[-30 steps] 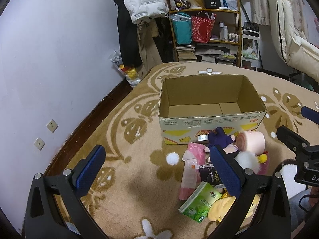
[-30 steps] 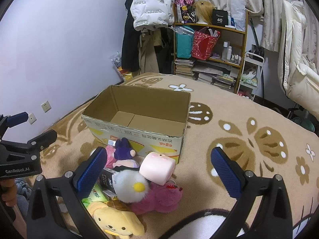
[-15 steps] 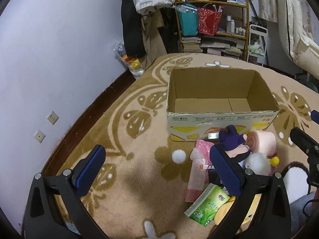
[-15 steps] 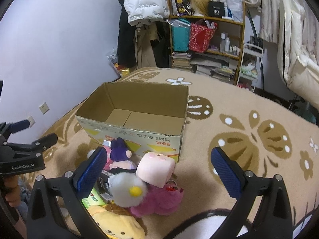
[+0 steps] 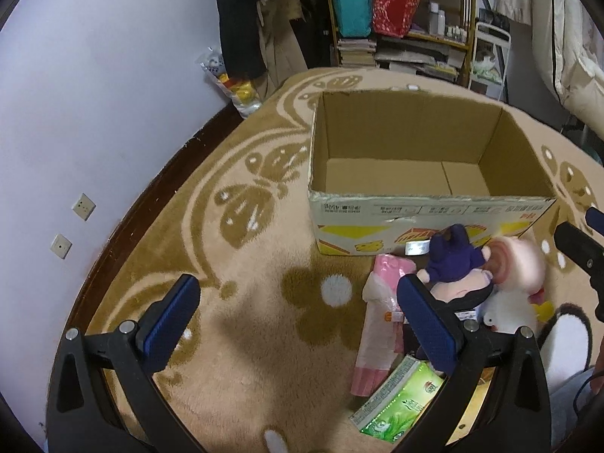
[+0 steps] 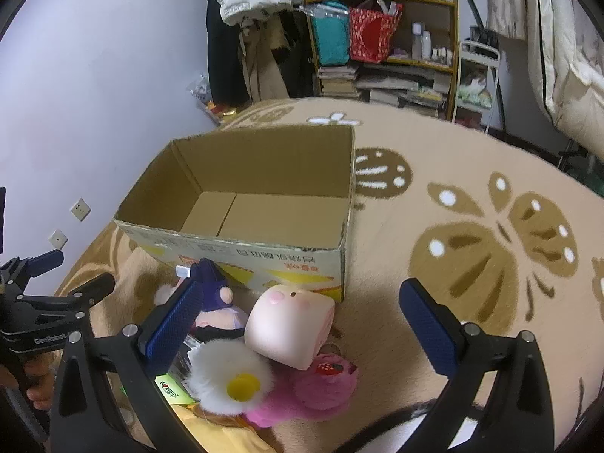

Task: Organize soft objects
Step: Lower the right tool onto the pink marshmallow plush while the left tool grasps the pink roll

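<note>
On the rug, the left gripper (image 5: pixel 298 317) hangs spread wide and empty over bare pile, left of the toys; the right gripper (image 6: pixel 302 313) is likewise wide apart with nothing between its pads, poised above the heap. The soft things lie in a tight cluster against the near wall of the box (image 6: pixel 241 253), which is empty: a purple doll (image 6: pixel 215 287), a pink roll (image 6: pixel 290 324) leaning on it, a white flower (image 6: pixel 230 377) and a pink plush (image 6: pixel 313 389) nearest the camera, all touching. Packed so closely, a grab at the roll could likely drag the flower or doll along, or squeeze off the rounded, yielding side and let it roll away; a low lift might also catch the box's near rim and shove the box. Hard packets mixed in could be taken by mistake. The left view alone shows the pink packet (image 5: pixel 381 313) and green tissue pack (image 5: pixel 396 404) laid out left of the toys, and the box's full floor. The right view alone shows the plush with its strawberry, the flower's yellow centre, and a hand (image 6: pixel 36 389) on the left gripper's handle.
</note>
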Available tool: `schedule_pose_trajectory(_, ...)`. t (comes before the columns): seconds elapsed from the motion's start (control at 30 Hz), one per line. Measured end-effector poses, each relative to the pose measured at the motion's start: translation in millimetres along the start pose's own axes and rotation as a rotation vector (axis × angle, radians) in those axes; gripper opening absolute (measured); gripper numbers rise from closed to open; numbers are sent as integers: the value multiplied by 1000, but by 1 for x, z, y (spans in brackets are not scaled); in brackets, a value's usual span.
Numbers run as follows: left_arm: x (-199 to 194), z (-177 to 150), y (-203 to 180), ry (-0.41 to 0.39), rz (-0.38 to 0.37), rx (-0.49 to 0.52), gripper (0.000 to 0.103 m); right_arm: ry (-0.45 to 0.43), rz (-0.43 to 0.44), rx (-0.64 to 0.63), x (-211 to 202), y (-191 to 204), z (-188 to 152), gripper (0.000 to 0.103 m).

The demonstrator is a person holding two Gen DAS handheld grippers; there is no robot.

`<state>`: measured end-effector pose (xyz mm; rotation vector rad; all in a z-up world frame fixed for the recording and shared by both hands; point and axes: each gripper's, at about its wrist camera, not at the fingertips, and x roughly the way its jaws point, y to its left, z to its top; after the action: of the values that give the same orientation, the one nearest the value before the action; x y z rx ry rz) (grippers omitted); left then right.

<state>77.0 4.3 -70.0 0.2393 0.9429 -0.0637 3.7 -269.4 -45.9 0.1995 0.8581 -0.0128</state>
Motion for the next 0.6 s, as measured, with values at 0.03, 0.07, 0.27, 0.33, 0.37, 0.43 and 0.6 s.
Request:
schedule_pose_trajectory(0.03,3,0,0,4,1,3,103,6,2,4,3,0,0,103)
schedule_pose_trajectory(0.07,5,0,-1,3,5,8,103,14,5,8,6,1,0,103)
schedule_pose_trajectory(0.27,18,1,-10,-1,28,55,103,52,13,19,16,0,-3,103)
schedule_pose_trajectory(0.33,24,2,-14,7,28,69,103,63,21,21,20,0,-4,103)
schedule_pose_trajectory(0.37,27,2,-17,15,23,74,103,69,23,20,23,0,-4,103)
schedule_pose_trajectory(0.43,33,2,-20,30,20,78,103,76,22,18,27,0,-4,103)
schedule_pose_trajectory(0.6,43,2,-27,41,32,106,103,98,32,33,36,-4,-4,103)
